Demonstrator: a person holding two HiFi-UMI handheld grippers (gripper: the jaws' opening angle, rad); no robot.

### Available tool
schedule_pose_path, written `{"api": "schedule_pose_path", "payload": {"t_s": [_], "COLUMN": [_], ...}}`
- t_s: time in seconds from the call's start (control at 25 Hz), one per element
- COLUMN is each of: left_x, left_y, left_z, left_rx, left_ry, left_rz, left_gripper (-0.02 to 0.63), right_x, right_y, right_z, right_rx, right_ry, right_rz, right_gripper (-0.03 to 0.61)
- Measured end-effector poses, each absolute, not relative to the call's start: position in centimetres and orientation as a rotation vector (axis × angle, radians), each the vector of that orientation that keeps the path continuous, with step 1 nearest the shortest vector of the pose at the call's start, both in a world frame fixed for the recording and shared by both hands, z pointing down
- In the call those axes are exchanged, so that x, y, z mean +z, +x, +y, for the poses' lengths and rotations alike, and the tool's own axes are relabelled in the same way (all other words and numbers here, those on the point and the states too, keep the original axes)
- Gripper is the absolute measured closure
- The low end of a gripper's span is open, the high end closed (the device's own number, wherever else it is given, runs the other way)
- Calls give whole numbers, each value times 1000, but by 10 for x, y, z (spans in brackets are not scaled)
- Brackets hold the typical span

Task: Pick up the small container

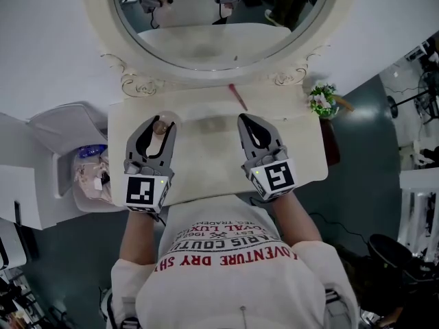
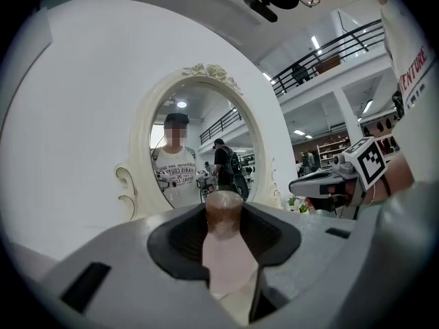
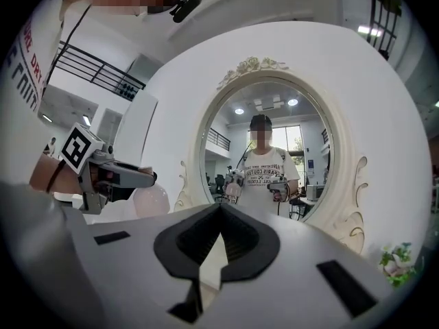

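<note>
While the left tool [image 1: 159, 125] grips, the small container [image 2: 224, 228] sits between its jaws.

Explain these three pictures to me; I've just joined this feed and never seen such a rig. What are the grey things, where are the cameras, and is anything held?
There is no robot here. A person holds a grey two-jaw tool in each hand. The head view looks down from a camera on their head. The other two views come from cameras riding on each tool, looking along its jaws.

The left hand-held gripper is closed on the small container, a pale pink bottle with a brown cap. The right hand-held gripper is shut and empty.

Below them is a cream vanity table with an oval mirror. A thin pink stick lies near the mirror's base, and a small bunch of flowers sits at the table's right end.
</note>
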State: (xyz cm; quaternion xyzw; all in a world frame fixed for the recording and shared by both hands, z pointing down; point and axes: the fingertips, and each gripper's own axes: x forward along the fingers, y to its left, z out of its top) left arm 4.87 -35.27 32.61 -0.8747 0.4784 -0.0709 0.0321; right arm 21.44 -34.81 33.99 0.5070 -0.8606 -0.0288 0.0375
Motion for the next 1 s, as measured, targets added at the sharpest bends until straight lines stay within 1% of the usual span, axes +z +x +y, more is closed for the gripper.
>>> {"api": "schedule_pose_path", "payload": {"t_s": [0.68, 1.0], "left_x": [334, 333], "left_y": [50, 58], "left_z": [-336, -338], "left_rx": [-240, -233], "left_ry": [-2679, -2688], "left_rz": [1473, 1448], "left_gripper": [465, 465], "right_x": [346, 345], "right_y": [219, 219], "right_z": [-337, -340], "right_rx": [-36, -69], "right_ry": [1558, 1542], "right_rz": [-2633, -2629], "right_gripper": [580, 581]}}
